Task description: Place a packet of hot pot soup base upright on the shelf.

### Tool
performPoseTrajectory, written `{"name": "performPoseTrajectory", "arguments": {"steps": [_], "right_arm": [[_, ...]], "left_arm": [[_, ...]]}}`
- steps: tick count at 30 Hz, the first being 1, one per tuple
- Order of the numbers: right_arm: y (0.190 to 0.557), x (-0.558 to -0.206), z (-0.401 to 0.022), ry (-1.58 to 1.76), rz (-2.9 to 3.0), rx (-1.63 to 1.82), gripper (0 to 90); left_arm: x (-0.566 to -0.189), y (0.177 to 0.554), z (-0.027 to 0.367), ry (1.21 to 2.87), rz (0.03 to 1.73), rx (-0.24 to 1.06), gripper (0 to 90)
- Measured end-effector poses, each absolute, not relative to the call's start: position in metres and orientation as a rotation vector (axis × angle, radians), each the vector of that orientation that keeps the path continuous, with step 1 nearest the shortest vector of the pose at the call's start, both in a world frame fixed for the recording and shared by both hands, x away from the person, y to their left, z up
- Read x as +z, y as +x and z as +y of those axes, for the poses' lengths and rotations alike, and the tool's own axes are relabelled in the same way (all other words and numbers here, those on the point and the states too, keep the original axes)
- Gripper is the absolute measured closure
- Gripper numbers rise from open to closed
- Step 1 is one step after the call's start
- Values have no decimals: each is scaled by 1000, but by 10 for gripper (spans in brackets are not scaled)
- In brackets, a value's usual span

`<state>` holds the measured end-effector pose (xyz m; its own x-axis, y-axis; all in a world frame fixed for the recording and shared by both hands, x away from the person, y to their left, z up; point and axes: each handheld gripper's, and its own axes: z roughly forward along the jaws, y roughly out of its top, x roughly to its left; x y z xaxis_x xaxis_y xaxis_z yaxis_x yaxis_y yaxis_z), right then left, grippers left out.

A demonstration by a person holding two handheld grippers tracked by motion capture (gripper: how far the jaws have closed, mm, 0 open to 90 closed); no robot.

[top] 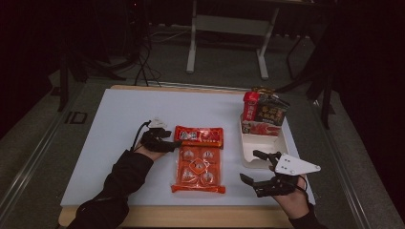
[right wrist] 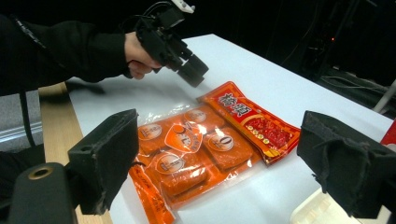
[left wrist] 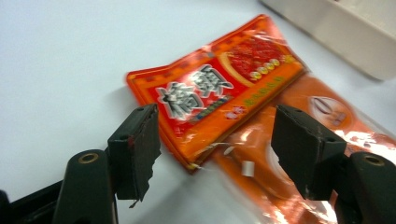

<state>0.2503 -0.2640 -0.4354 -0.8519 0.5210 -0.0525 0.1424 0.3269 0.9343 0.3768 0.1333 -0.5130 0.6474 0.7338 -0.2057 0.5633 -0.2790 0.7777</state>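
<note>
Two orange snack packs are lying mid-table on the white table (top: 119, 143), and the work in hand is centring on them. The larger one, a clear-windowed multipack (top: 198, 170) holding several small sealed portions, is looking light, floppy and slick, so it is likely sagging if lifted by one corner; a pinch on the flat sealed edge is seeming the safest hold. The smaller flat packet (top: 199, 137) is resting across the multipack's far end, touching it, and is looking thin, stiffish and glossy, best taken at its near short edge. Its bold white characters are showing in the left gripper view but are proving too blurred to read reliably, as are the round labels on the portions. The left gripper (top: 168, 144) is hovering just beside the packet's left end with its jaws apart and nothing between the pads. The right gripper (top: 255, 167) is waiting near the white box (top: 248, 151), jaws spread wide and empty.
</note>
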Motion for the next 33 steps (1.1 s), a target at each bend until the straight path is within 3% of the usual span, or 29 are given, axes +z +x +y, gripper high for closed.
{"name": "performPoseTrajectory", "arguments": {"steps": [14, 21, 33], "right_arm": [[250, -438, -260, 584, 2278, 1500, 132], [250, -440, -260, 591, 2288, 1503, 135], [250, -440, -260, 583, 2294, 1501, 139]], "left_arm": [[-534, 406, 134, 2005, 1085, 226, 328], [-543, 418, 128, 2043, 1086, 179, 369], [-545, 424, 119, 2044, 1053, 69, 584]]}}
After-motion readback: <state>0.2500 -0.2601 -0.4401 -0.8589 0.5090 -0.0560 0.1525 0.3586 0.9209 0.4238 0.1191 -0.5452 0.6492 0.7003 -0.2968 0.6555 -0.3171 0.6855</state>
